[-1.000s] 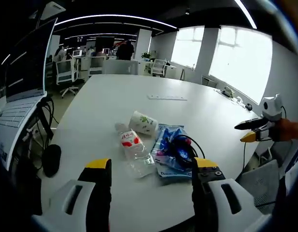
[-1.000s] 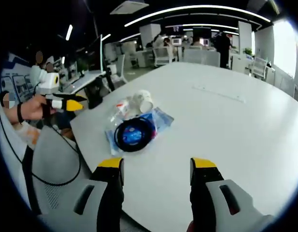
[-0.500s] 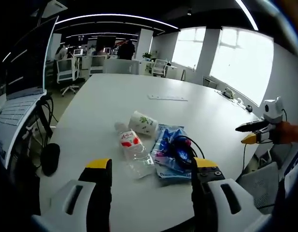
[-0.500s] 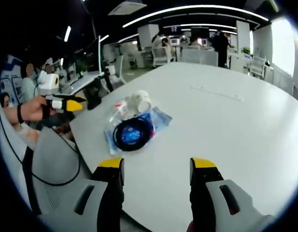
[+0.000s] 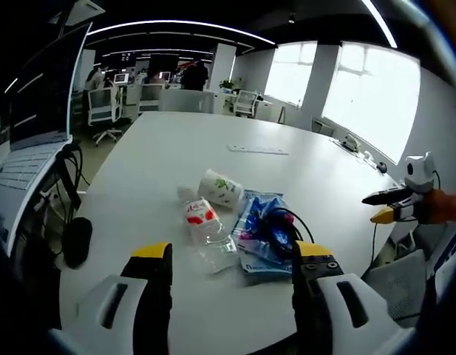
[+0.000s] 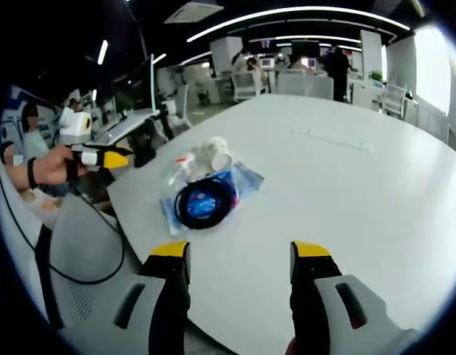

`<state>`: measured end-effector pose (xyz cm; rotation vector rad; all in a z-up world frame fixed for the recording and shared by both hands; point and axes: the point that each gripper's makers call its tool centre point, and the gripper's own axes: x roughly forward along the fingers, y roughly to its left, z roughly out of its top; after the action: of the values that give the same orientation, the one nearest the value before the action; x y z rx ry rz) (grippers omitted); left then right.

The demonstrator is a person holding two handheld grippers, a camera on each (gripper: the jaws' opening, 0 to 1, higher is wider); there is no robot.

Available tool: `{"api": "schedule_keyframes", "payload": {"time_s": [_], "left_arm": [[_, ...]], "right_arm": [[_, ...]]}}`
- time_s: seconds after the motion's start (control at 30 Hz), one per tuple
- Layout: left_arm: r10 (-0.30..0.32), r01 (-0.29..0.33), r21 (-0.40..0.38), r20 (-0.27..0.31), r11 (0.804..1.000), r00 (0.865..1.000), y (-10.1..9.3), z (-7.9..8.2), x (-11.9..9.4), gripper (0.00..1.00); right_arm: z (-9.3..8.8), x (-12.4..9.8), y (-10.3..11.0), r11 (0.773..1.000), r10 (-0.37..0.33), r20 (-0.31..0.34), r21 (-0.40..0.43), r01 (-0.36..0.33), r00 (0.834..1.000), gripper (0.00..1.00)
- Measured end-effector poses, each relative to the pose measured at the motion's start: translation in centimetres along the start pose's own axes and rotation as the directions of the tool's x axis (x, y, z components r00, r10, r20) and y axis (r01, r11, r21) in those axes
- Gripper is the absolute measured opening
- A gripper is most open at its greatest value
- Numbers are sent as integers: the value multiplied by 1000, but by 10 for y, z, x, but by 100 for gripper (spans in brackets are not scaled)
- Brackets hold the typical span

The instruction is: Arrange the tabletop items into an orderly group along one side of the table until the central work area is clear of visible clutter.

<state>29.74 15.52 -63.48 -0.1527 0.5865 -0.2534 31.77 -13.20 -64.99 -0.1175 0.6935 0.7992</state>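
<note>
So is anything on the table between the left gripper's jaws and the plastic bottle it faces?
Nothing visible does. In the left gripper view the left gripper hangs open over bare white table, and the plastic bottle lies just ahead, beside the paper cup and the blue packet with a black cable coil on it.

Bare table (image 6: 346, 185) all around the bottle (image 5: 205, 225), cup (image 5: 220, 188) and packet (image 5: 261, 233) cluster.
</note>
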Motion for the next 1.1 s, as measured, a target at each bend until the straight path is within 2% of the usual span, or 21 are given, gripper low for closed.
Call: {"api": "schedule_keyframes", "payload": {"time_s": [0.63,1.1], "left_arm": [[-24,24,7,-18,1000,1000,-6,2,15,64],[-42,42,2,-26,999,999,-8,13,40,64]], "right_arm": [[-10,-6,1,1000,-4,-3,27,4,1000,53],[-7,-4,0,999,-3,6,43,2,1000,52]]}}
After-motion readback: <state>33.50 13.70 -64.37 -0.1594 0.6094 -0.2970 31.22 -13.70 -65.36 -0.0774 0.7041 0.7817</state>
